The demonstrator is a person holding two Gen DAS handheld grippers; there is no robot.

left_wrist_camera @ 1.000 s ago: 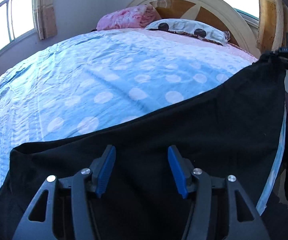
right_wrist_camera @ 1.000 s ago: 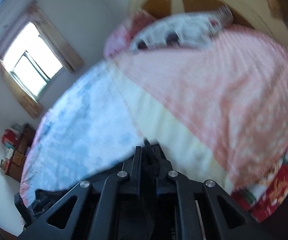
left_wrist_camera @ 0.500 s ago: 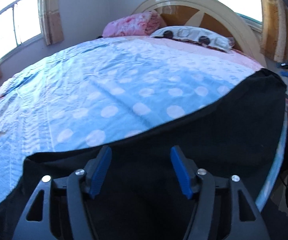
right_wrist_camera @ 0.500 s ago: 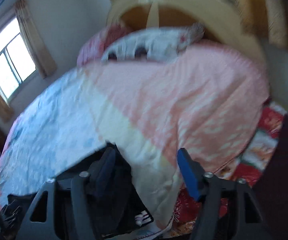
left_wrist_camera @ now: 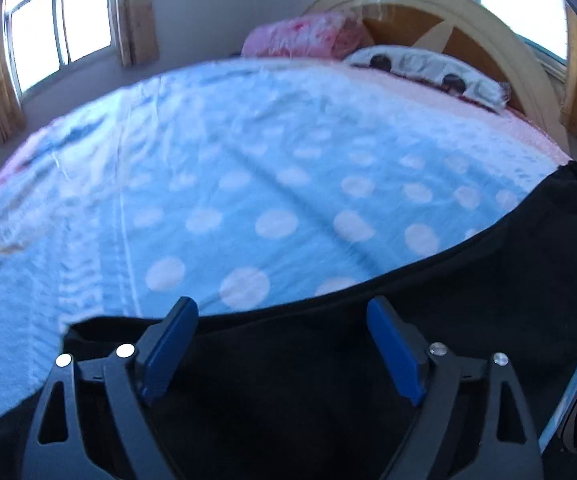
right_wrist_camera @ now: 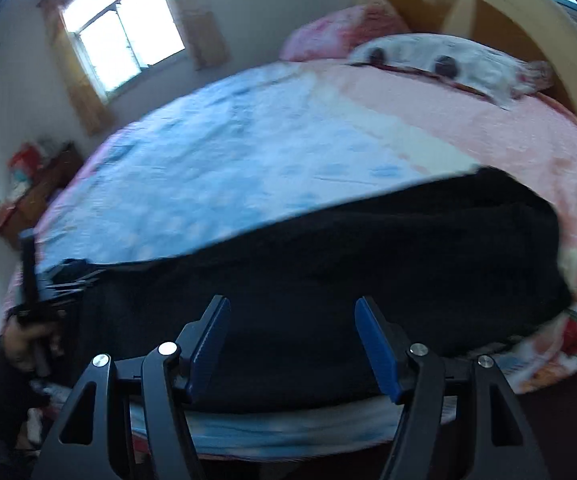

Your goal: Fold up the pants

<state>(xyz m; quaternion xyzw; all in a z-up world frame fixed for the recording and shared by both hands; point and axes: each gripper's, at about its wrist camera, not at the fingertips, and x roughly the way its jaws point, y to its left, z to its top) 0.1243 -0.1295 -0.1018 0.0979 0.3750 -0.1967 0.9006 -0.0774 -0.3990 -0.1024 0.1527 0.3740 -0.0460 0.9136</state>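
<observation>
Left wrist view shows the left gripper (left_wrist_camera: 280, 344) spread wide with nothing between its blue pads, hovering above the black pants (left_wrist_camera: 428, 340), which lie in a long band across the near edge of the bed under and ahead of the fingers. Right wrist view, somewhat blurred, has the right gripper (right_wrist_camera: 290, 340) equally wide and empty over the same pants, which seem to lie flat. Beyond the tips stretches the blue dotted sheet (left_wrist_camera: 248, 184), then the pillows (left_wrist_camera: 428, 68) against the headboard (right_wrist_camera: 520, 12).
</observation>
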